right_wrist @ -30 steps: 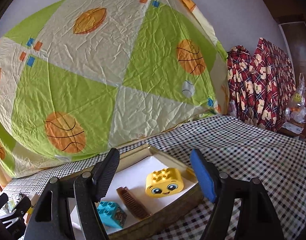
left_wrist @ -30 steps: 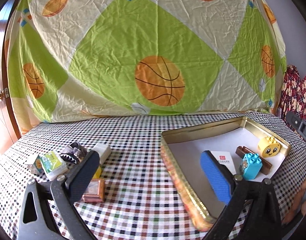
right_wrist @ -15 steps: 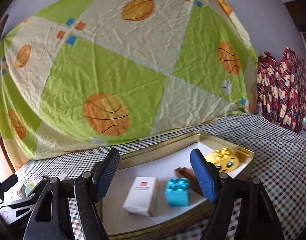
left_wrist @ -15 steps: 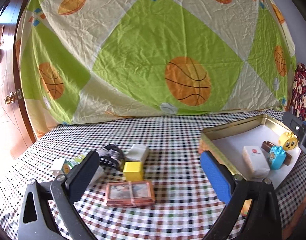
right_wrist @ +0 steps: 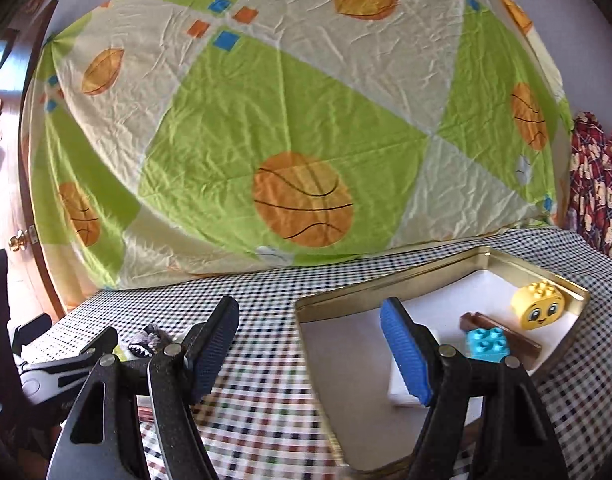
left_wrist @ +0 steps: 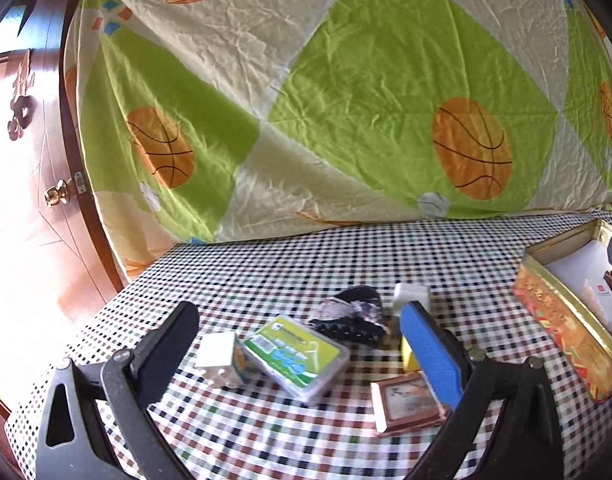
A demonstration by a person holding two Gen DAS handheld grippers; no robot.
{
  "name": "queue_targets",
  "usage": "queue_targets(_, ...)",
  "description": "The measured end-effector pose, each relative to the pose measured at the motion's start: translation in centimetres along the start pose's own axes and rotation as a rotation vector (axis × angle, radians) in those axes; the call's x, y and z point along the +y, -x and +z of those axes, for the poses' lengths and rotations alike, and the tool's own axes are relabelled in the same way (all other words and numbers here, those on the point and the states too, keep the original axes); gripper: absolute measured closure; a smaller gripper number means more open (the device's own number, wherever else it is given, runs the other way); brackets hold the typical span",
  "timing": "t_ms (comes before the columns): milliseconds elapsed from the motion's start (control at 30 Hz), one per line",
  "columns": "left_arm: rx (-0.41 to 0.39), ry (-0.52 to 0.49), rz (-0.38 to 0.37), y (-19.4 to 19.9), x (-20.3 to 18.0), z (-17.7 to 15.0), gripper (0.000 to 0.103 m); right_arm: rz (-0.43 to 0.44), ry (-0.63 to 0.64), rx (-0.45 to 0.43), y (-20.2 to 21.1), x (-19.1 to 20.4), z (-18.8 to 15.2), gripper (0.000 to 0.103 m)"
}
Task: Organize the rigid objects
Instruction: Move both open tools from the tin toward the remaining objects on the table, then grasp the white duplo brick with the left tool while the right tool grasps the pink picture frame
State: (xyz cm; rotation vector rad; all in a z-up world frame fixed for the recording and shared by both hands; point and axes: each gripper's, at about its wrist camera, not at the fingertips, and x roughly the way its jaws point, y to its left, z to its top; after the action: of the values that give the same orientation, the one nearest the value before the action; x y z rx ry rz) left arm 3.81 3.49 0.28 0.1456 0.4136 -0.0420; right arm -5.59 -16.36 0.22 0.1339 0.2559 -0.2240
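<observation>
While it lies flat, green-labelled clear case (left_wrist: pixel 297 357) looks rectangular.

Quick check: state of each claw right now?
Left claw: open, holding nothing.
Right claw: open, holding nothing.

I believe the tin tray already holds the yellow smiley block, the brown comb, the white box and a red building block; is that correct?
Not quite: the building block in the tin tray is turquoise blue, not red, as the right wrist view shows. The yellow smiley block, the brown comb and the white box are indeed inside.
</observation>
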Motion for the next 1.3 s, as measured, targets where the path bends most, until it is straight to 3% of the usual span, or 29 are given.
queue_targets(200, 0.100, 0.135, 0.017, -2.7, 5.1, -0.3, 0.001, 0.079, 0.050, 0.087, -1.6, 3.9, -0.6, 0.028)
queue_targets(400, 0.181, 0.184, 0.043, -4.7, 7.9, -0.8, 0.001, 0.173, 0.110, 0.232, -3.6, 7.6, -1.6, 0.028)
queue_targets(767, 0.370, 0.295, 0.020, -8.7, 11.8, -2.4, 0.001, 0.212, 0.140, 0.527, -7.8, 11.8, -4.5, 0.028)
queue_targets(833, 0.369, 0.301, 0.011, -8.8, 11.9, -2.5, 0.001, 0.205, 0.161, 0.567, -8.4, 12.6, -5.0, 0.028)
queue_targets(1067, 0.369, 0.238, 0.012, -8.9, 10.6, -2.3, 0.001, 0.145, 0.241, 0.624, -9.7, 14.5, -5.9, 0.023)
queue_targets(1300, 0.453, 0.242, 0.012, -10.8, 10.1, -3.1, 0.001, 0.136, 0.265, 0.624, -9.7, 14.6, -6.0, 0.023)
